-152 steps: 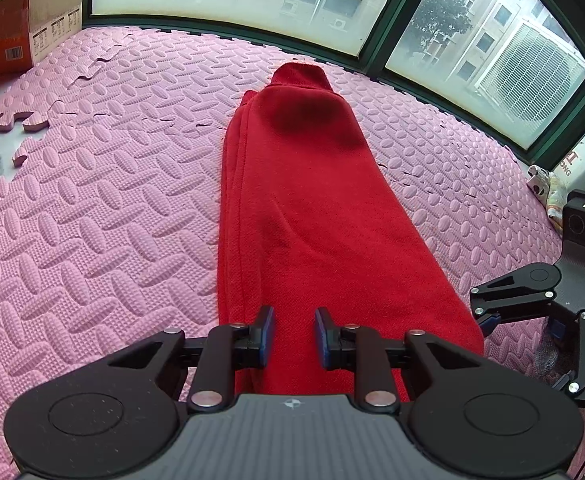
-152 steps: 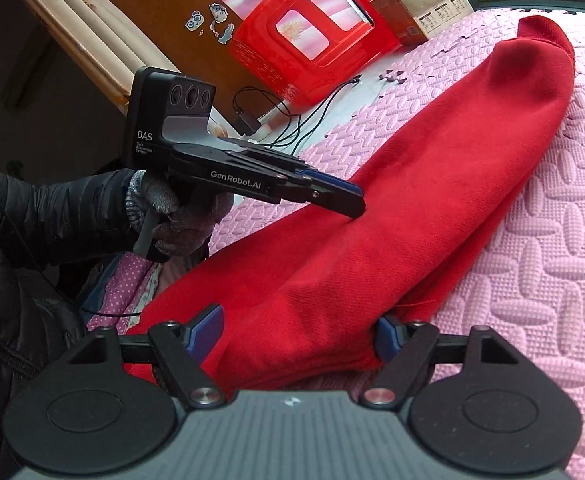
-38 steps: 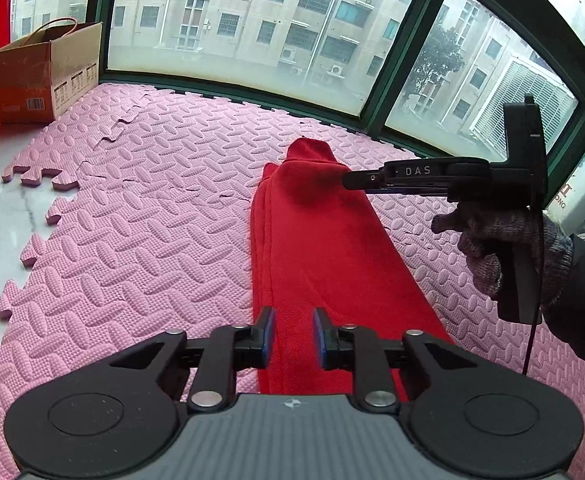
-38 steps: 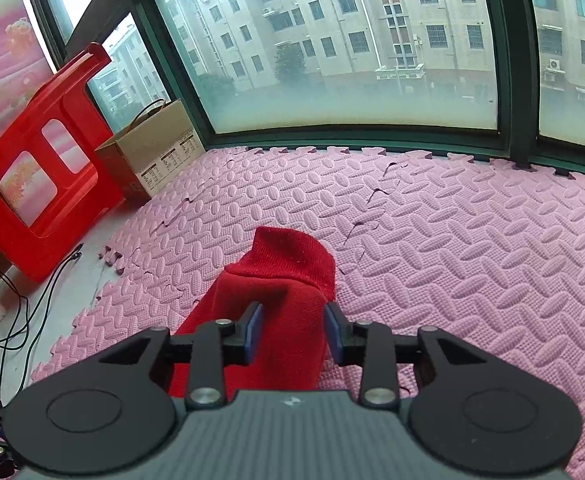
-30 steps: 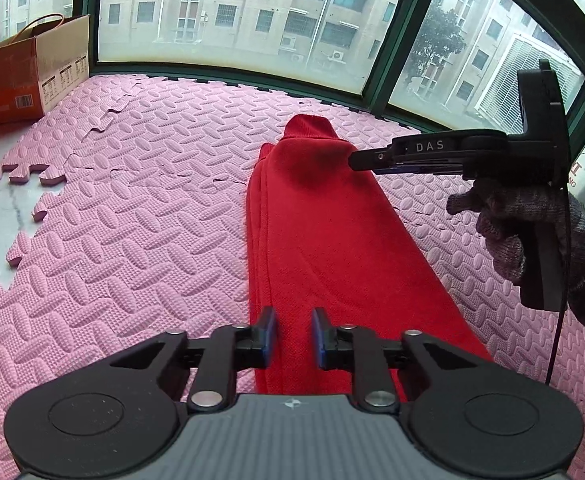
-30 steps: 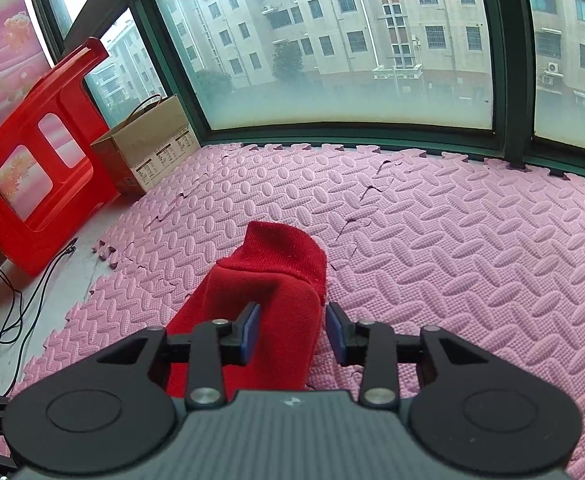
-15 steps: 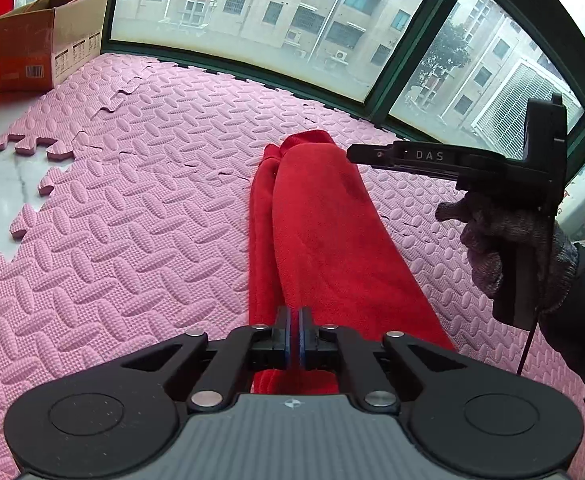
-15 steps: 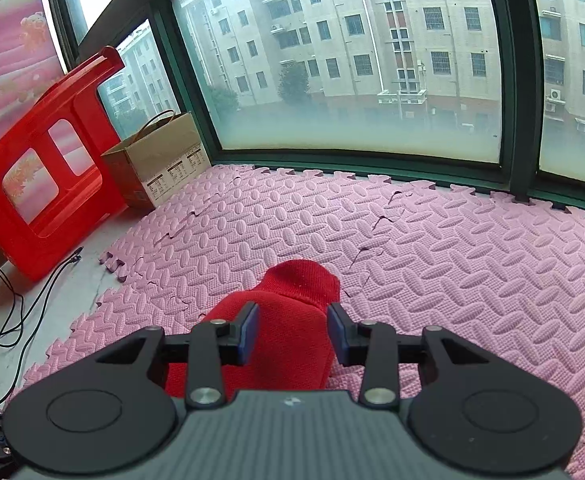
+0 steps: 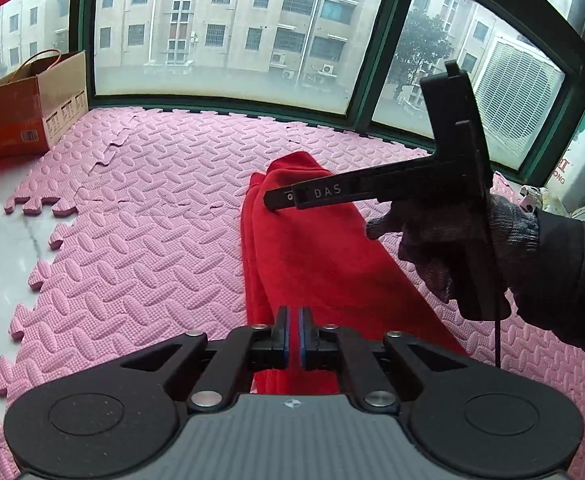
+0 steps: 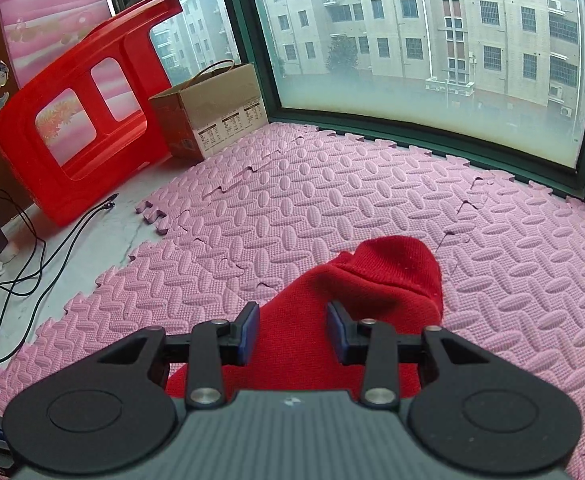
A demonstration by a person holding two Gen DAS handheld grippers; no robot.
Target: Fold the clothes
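A red knitted garment (image 9: 316,248) lies folded into a long narrow strip on the pink foam mat (image 9: 140,240). My left gripper (image 9: 291,334) is shut on its near end. My right gripper (image 9: 270,200) hovers over the far end, held in a gloved hand. In the right wrist view the right gripper (image 10: 292,330) is open, its blue pads on either side of the garment's far end (image 10: 376,280), above the cloth.
A cardboard box (image 10: 212,110) and a red plastic stool (image 10: 76,120) stand at the left by the window. Black cables (image 10: 32,260) lie on the bare white floor to the left of the mat. Green window frames bound the far side.
My left gripper has shut on the near end of the garment and lifted a little. My right gripper stays open over the far end.
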